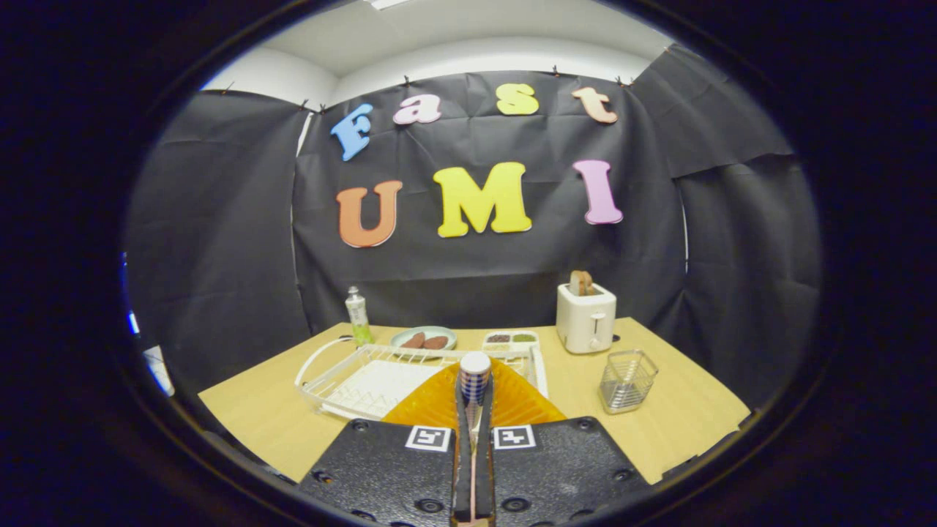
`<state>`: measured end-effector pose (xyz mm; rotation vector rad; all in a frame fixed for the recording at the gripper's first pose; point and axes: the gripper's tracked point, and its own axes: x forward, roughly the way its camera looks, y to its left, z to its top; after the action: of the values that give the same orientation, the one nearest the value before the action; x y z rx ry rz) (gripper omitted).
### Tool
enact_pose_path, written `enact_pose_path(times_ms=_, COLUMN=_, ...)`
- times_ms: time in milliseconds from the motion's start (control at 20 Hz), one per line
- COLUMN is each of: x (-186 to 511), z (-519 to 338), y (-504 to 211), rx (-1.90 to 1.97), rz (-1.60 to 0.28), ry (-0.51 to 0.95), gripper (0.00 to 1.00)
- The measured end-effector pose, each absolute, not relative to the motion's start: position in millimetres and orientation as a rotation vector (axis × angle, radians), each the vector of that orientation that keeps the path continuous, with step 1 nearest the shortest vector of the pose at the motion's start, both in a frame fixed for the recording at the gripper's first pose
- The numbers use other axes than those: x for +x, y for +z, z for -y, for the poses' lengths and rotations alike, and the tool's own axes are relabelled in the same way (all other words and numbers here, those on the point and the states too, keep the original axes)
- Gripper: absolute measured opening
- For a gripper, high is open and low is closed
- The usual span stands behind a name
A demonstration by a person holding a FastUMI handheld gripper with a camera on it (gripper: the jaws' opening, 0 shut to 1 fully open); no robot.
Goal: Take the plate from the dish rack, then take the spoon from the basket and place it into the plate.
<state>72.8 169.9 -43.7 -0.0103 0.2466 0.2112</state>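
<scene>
- Holding the spoon (474, 375), the claw (473, 410) has both fingers (463, 439) pinched on its thin handle, and the round white end sticks up past the tips.
- An orange plate (512, 402) lies on the counter (673, 410) right under the spoon, just beyond the fingers.
- A white rack (344, 377) sits to the left, touching the plate's far edge.
- A wire basket (627, 380) stands to the right, apart from the plate.
- Far back stand a toaster (585, 317), a bottle (358, 315), a dish (423, 338) and a small tray (511, 339).
</scene>
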Motion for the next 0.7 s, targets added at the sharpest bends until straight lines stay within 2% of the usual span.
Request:
enact_pose_path(times_ms=350, x=64.4, z=-204.6, y=-98.1, rx=-0.018, rz=-0.312, ry=0.218, gripper=0.08)
enact_pose_path(times_ms=700, x=57.4, z=-218.6, y=-121.3, rx=0.046, rz=-0.346, ry=0.238, gripper=0.1)
